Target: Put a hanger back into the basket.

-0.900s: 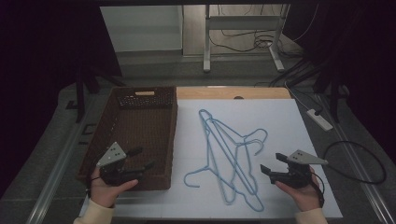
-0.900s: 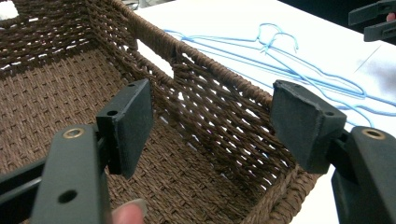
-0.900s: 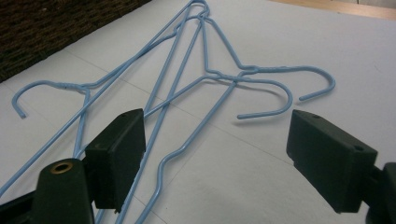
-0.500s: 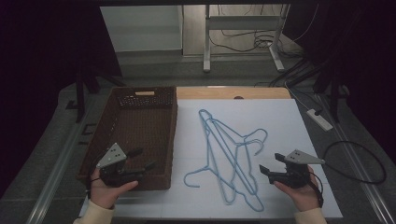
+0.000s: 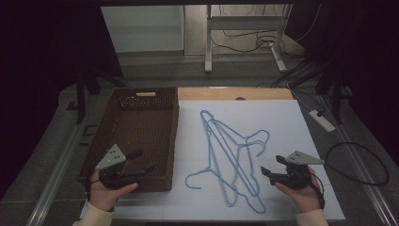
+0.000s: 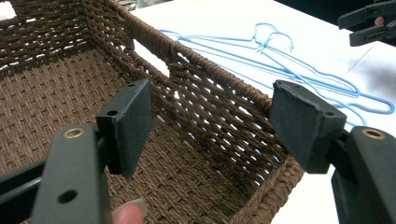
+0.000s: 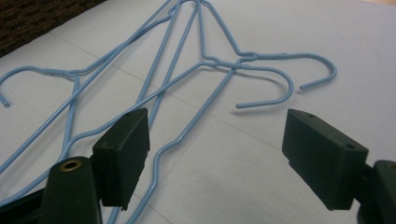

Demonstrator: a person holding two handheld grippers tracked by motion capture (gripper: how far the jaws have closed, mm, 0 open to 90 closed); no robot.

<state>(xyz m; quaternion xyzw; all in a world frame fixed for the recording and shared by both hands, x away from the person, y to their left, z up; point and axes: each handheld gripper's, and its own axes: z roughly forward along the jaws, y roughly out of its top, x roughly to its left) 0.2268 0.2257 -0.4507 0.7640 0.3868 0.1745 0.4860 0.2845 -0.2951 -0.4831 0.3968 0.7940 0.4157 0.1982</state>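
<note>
Three light-blue wire hangers lie overlapped on the white tabletop, two hooks pointing right and one to the lower left. A brown woven basket stands empty at the left. My left gripper is open over the basket's near right corner; in the left gripper view its jaws frame the basket wall, with the hangers beyond. My right gripper is open just right of the hangers, and in the right gripper view it holds nothing, with the hangers lying ahead of it.
White sheet covers the table, with a wooden strip along its far edge. A power strip and a looped black cable lie off the right side. Table legs stand beyond.
</note>
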